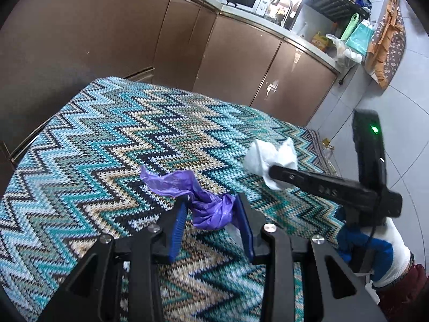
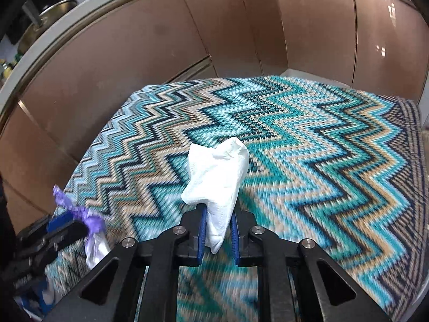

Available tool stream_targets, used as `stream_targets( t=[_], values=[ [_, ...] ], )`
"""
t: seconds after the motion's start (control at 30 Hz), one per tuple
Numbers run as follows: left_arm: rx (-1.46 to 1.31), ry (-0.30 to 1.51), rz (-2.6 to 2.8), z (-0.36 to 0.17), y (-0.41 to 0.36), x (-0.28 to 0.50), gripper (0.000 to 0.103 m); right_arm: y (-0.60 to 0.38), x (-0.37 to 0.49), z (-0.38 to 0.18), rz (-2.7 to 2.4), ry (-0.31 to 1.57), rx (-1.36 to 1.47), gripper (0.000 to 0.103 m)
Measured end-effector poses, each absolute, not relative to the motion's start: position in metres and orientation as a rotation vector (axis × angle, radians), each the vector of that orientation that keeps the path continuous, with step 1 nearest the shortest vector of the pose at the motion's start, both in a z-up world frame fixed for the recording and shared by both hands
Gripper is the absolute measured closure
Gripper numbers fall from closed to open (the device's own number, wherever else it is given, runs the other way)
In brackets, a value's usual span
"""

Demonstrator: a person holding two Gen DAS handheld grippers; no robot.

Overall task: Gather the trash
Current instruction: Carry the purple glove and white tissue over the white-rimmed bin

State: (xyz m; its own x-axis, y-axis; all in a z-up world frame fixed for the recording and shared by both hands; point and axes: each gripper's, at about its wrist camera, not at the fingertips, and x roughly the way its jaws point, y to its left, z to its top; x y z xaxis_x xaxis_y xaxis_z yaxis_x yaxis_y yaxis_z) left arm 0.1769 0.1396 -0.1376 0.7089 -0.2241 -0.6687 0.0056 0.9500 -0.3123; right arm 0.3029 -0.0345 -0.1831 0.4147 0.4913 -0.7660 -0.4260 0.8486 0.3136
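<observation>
Above the zigzag tablecloth (image 2: 335, 147), a soft, light crumpled tissue (image 2: 217, 185) is pinched mid-fold by the right gripper (image 2: 218, 232), while a limp purple plastic bag (image 1: 206, 204) is clamped by the left gripper (image 1: 211, 214).

The left tongs (image 1: 211, 209) are black, angular plastic linkages with triangular cut-outs, joined by round silver screws, and each finger carries a ribbed blue pad. The right tongs (image 2: 218, 222) are built the same way: black arms, silver screw heads, blue pads. Seen from the left wrist camera, the right unit's long black finger bears raised lettering (too blurred to read), and its upright black body shows a small green light. The right hand (image 1: 375, 252) wears a white knit glove with blue coating, a dark cable across it, above a maroon sleeve (image 1: 402, 292).
</observation>
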Motion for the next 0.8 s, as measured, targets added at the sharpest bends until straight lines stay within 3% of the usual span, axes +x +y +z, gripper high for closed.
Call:
stream_targets(
  t=[0.4,0.8],
  values=[
    [-0.217,0.714,-0.163,-0.091,0.103,0.132,0.069,-0.126,0.195,-0.127,0.549,0.836,0.142,0.087],
    [-0.068,0.772,-0.403,-0.078,-0.064,0.163,0.069,-0.293,0.139,-0.127,0.232,0.781,0.226,0.087]
  ],
)
